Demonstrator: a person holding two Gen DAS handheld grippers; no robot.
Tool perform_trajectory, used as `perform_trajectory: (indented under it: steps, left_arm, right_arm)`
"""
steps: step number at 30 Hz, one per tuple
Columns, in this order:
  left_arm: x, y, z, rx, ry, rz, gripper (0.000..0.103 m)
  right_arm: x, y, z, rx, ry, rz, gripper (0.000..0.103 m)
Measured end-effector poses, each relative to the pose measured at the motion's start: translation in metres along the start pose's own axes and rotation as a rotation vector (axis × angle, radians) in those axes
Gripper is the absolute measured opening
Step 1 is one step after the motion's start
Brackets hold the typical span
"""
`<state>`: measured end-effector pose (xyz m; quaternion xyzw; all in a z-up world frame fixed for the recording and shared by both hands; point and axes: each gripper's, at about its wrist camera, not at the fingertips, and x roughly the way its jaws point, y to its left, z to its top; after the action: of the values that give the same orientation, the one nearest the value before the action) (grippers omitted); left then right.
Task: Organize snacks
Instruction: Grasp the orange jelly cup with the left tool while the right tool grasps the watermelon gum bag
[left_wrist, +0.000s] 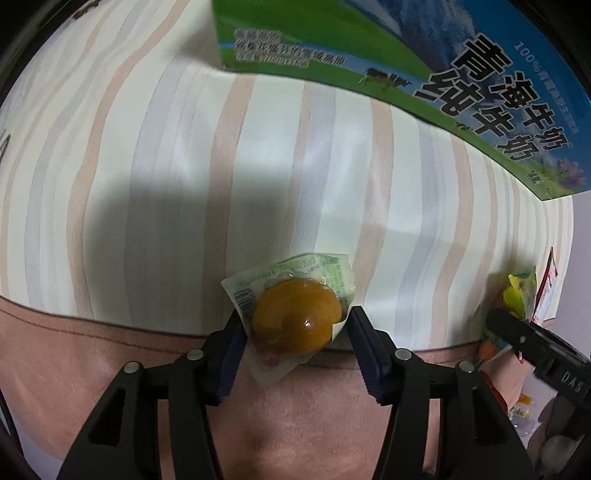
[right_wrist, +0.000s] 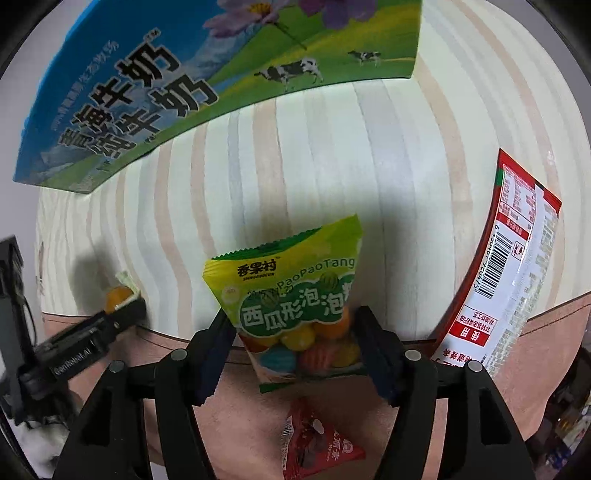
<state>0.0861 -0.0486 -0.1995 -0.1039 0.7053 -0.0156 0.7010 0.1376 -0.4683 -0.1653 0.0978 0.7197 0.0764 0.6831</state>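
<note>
My left gripper (left_wrist: 293, 325) is shut on an orange jelly cup (left_wrist: 297, 321) in a clear, green-printed wrapper, above the striped cloth. It also shows at the left of the right wrist view (right_wrist: 118, 297). My right gripper (right_wrist: 295, 332) is shut on a green-yellow bag of bubble gum balls (right_wrist: 295, 306), held upright. That bag shows at the right edge of the left wrist view (left_wrist: 517, 295). A blue and green milk carton box (left_wrist: 424, 70) lies on the cloth ahead; it fills the upper left of the right wrist view (right_wrist: 177, 85).
A long red and white snack packet (right_wrist: 509, 266) lies to the right. A small red triangular packet (right_wrist: 317, 446) lies below my right gripper on the pink edge. The striped cloth (left_wrist: 184, 166) covers the surface.
</note>
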Motion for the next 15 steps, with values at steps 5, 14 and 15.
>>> perform_trajectory:
  steps: [5, 14, 15]
  left_arm:
    - [-0.01, -0.014, -0.006, 0.024, -0.033, 0.036, 0.047]
    - [-0.047, -0.022, -0.042, 0.024, -0.062, -0.007, 0.043]
    - [-0.054, -0.022, -0.044, 0.025, -0.066, -0.023, 0.042]
  right_arm:
    - [-0.001, 0.006, -0.009, -0.015, -0.033, -0.007, 0.056]
    - [-0.041, -0.004, -0.025, -0.007, -0.075, 0.077, 0.056]
    - [-0.046, -0.005, -0.026, -0.008, -0.078, 0.087, 0.056]
